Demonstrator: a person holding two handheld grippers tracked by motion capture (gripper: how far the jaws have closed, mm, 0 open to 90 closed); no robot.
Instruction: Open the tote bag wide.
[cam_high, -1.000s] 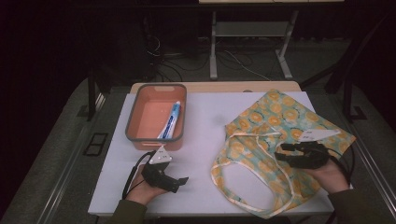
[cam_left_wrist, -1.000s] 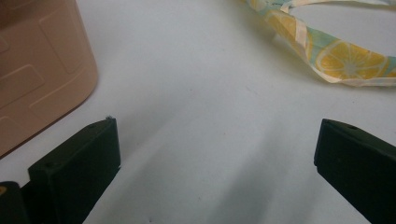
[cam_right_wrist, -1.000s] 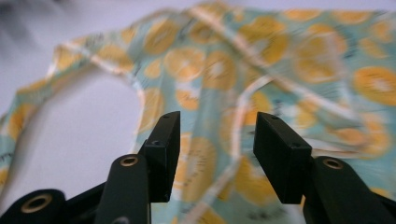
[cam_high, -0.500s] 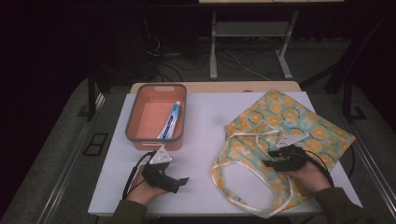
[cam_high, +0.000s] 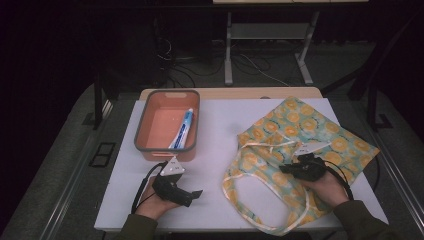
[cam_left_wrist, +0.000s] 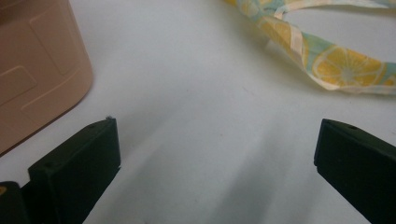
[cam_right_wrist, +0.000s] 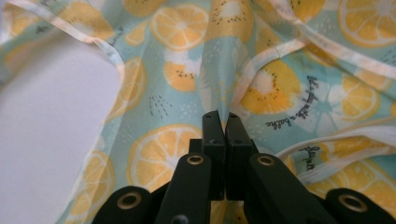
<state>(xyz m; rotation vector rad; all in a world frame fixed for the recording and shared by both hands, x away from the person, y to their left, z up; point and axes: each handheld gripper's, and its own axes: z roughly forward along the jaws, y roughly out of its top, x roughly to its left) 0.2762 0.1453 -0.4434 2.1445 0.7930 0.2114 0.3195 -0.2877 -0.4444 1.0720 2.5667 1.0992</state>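
high view, change: my right gripper (cam_high: 299, 167) came down onto the lemon-print bag (cam_high: 310, 135) from where it hung a second ago; its jaws have just been closing and now pinch a fold of the cloth.
high view, meaning: i read this as the grasp made, so lifting or opening the bag looks like the next step.
high view, left: left gripper (cam_high: 192, 194) rests on the white table (cam_high: 220, 130) just in front of the orange tub (cam_high: 167, 125), same spot as before.
high view, tub: a toothpaste tube (cam_high: 183, 129) lies inside, untouched.
left gripper view, jaws: wide apart, nothing between them but bare table; tub corner (cam_left_wrist: 37, 65) to one side, a bag strap (cam_left_wrist: 327, 65) across the top.
right gripper view, jaws: pressed together on a pinched ridge of the bag (cam_right_wrist: 224, 88), cloth pulled into creases toward the tips.
hidden: can't tell if one layer or both are caught, and the bag's mouth is hard to pick out among the folds.
cut off: my right hand covers part of the bag in the high view; tube label too small to read.
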